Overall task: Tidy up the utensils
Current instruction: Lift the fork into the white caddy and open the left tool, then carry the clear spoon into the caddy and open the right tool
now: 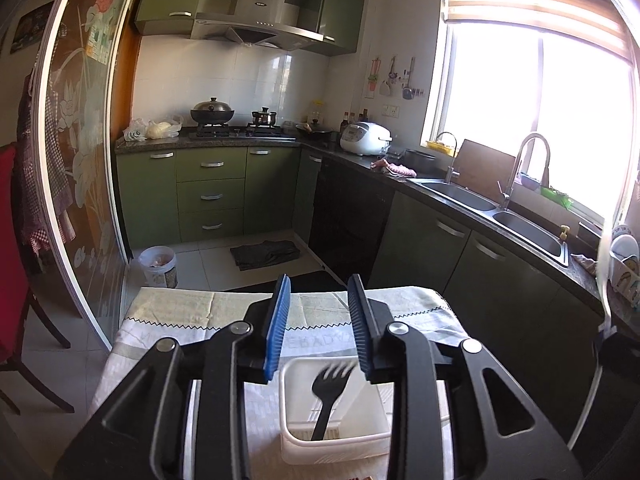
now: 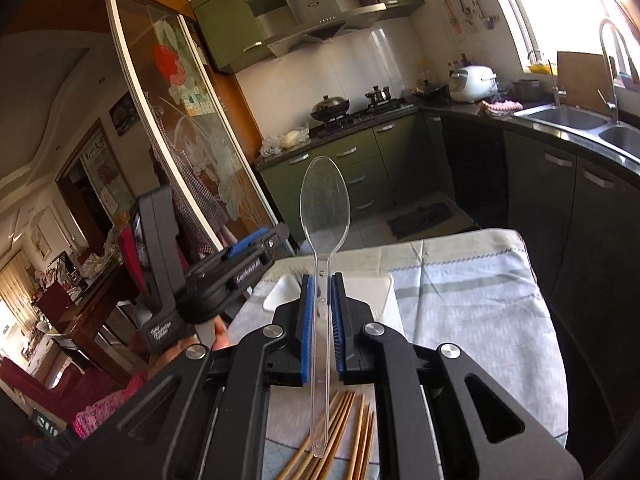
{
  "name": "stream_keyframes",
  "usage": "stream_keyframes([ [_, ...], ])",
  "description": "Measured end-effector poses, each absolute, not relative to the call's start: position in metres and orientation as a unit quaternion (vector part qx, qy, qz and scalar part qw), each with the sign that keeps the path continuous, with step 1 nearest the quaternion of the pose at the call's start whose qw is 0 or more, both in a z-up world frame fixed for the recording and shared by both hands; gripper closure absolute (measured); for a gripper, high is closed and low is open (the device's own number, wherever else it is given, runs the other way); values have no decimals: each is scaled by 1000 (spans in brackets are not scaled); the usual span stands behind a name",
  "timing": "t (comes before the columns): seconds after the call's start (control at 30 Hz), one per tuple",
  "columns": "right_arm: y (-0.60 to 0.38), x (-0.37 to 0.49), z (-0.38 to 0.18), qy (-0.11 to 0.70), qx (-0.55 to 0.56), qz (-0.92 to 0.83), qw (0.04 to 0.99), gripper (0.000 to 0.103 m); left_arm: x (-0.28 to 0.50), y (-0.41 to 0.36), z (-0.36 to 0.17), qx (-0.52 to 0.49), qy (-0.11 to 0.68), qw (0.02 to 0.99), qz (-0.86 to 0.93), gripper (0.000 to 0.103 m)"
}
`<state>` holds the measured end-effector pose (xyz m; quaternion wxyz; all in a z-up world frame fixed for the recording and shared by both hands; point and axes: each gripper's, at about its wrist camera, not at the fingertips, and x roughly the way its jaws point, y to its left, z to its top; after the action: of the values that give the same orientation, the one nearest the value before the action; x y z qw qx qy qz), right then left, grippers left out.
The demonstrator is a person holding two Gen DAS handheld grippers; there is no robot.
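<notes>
On the left, the left tool (image 1: 318, 328) stands with its blue pads spread and nothing between them. Below it a black plastic fork (image 1: 327, 396) stands tines up in the white plastic bin (image 1: 288, 400), its head blurred, so it looks just let go and still settling. The bin sits on the cloth-covered desk (image 1: 168, 312), toward the desk's left side as the right wrist view shows it.

To the right, the right tool (image 2: 323, 312) has its pads pressed together on the stem of a clear plastic spoon (image 2: 325, 208). The spoon is held upright, bowl up and well above the desk, and its handle end hangs down over a bundle of wooden chopsticks (image 2: 344, 432) lying at the near edge of the desk. The left tool (image 2: 248, 248) shows in this view too, off the desk's left edge near the bin (image 2: 376, 284).

By my reading, the fork's step is finished and the spoon's is in hand: picked up, not yet stowed. The next move calls for carrying the spoon over the bin and lowering it handle first beside the fork. The left tool would need to clear the bin's mouth first.

The spoon is thin, see-through and probably light and slick, so a tilt in the pinch could let it swivel. The chopsticks remain to be sorted.
</notes>
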<state>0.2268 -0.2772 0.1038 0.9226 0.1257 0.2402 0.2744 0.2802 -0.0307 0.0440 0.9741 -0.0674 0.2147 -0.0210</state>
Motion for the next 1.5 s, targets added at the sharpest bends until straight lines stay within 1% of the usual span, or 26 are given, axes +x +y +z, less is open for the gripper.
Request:
stream_keyframes([
  [0.07,-270,239,115,201,124,255,938,93,272,-28,49,-71,211,975,-19,73],
  [0.13,-260,253,120,167,118,233,951,93,261,-24,52,-72,208,975,-17,68],
  [0.2,-250,268,120,152,112,220,957,93,251,-19,54,-69,206,976,-17,68],
  [0.37,-229,303,96,157,94,198,963,93,236,-9,55,-72,217,973,-17,68],
  [0.47,-223,313,75,176,88,198,960,93,233,-5,55,-78,226,971,-22,67],
  [0.7,-216,305,37,205,60,201,956,93,233,-14,44,-81,259,962,-41,64],
  [0.8,-215,299,29,209,50,200,956,91,231,-18,37,-79,276,957,-47,64],
  [0.83,-216,297,27,209,48,200,956,88,231,-18,35,-79,284,954,-49,64],
  [0.87,-217,295,27,211,45,200,956,86,232,-19,33,-80,294,951,-52,64],
  [1.1,-245,266,35,206,69,204,955,86,226,-32,7,-59,369,926,-52,64],
  [1.23,-267,246,35,218,81,202,951,83,225,-46,-35,-46,457,886,-62,64],
  [1.33,-282,234,31,231,85,198,949,83,227,-55,-70,-39,521,850,-67,64],
  [1.5,-311,220,23,252,103,196,942,83,230,-71,-107,-7,567,822,-58,64],
])
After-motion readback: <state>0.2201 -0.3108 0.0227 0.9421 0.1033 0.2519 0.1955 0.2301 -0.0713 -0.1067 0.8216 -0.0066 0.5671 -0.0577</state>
